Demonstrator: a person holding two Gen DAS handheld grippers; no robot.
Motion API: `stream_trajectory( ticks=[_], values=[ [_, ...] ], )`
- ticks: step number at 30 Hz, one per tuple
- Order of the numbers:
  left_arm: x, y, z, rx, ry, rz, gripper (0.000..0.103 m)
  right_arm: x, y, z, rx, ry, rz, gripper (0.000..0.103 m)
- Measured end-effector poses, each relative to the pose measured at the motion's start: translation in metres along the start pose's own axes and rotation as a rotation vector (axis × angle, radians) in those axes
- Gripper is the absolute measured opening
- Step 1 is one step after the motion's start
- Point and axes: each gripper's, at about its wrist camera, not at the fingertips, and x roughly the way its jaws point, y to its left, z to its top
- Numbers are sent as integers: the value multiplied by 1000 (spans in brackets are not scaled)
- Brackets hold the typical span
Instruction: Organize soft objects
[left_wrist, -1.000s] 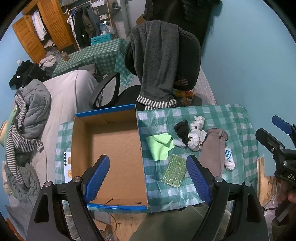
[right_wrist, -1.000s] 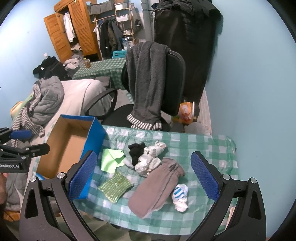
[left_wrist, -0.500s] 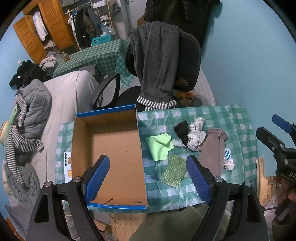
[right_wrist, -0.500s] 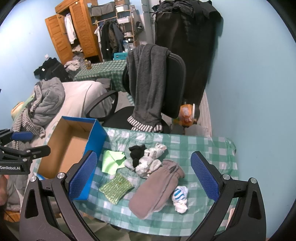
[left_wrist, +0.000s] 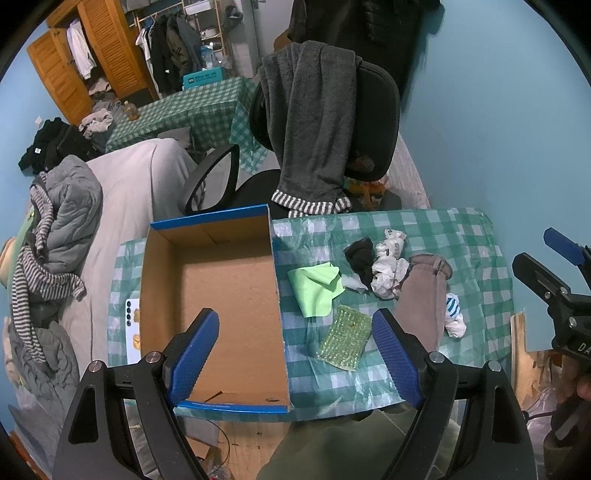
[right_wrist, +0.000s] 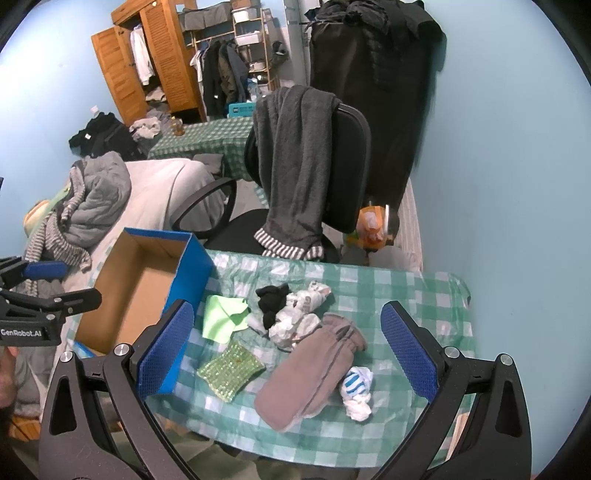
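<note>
An open blue cardboard box (left_wrist: 207, 236) (right_wrist: 192, 273) stands empty on the left of the green checked table. Right of it lie a light green cloth (left_wrist: 314, 288) (right_wrist: 221, 317), a green beaded pad (left_wrist: 345, 338) (right_wrist: 231, 369), a black sock (left_wrist: 360, 256) (right_wrist: 271, 301), crumpled white socks (left_wrist: 388, 271) (right_wrist: 299, 314), a brown mitten (left_wrist: 423, 299) (right_wrist: 314, 373) and a blue-striped sock ball (left_wrist: 453, 314) (right_wrist: 356, 391). My left gripper (left_wrist: 295, 358) is open above the box's near edge. My right gripper (right_wrist: 288, 350) is open above the pile, empty.
A black office chair with grey trousers draped on it (left_wrist: 317, 140) (right_wrist: 306, 166) stands behind the table. A bed with clothes (left_wrist: 55, 229) lies left. A phone (left_wrist: 131, 325) lies left of the box. The blue wall (right_wrist: 498, 184) bounds the right.
Both grippers have stayed open and shifted only slightly. The right wrist view has drawn back a little from the table. Nothing on the table moved.
</note>
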Motion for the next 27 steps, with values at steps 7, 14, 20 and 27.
stream_trajectory(
  ticks=[7,14,20,27],
  values=[
    [-1,-1,-2,-2,1,0,86,-2,-3,-4,-6,0,0,101],
    [0,-11,-9,1,12,-4,86,-2,-8,-9,-6,15,2,101],
    [13,-25,-6,21,38,-1,86,-3,-27,-18,9,35,-8,101],
    [41,-31,-9,24,91,-8,86,0,-54,-33,49,64,-30,101]
  ],
)
